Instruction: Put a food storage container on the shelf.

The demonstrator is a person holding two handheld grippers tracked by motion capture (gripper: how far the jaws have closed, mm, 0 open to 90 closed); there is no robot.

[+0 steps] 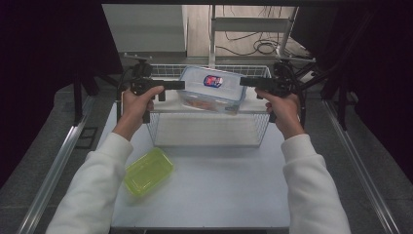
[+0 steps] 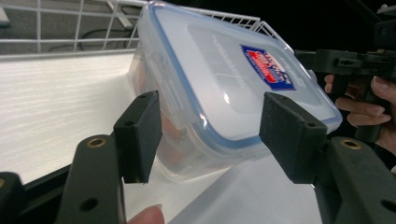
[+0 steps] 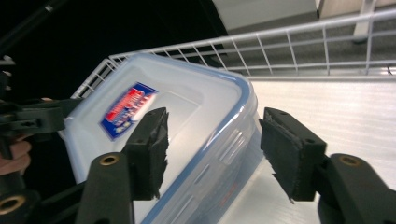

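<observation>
While both forearms in white sleeves reach forward from the near edge of the desk [image 1: 229,195], each hand is wrapped around a gripper handle and held level at the height of the wire basket's top rim. The left gripper [image 1: 178,85] points inward from the basket's left side, the right gripper [image 1: 246,81] inward from its right side, and the clear lidded container [image 1: 212,89] hangs tilted between them, above the wire basket [image 1: 160,134] toward its far edge. In the left gripper view the left gripper [image 2: 212,135] has its jaws spread, the pads standing to either side of the container's near corner without pressing it. In the right gripper view the right gripper [image 3: 212,151] is likewise spread, its pads astride the container's blue-sealed rim with gaps showing.

The desk is pale grey-white, flanked by metal rails and dark curtains; cables lie on the floor beyond the far edge. A yellow-green box [image 1: 148,171] sits near the desk's near-left corner, well apart from the basket.

Orange-pink contents show blurred through the container's wall; what they are cannot be told, and what bears the container's underside is hidden
</observation>
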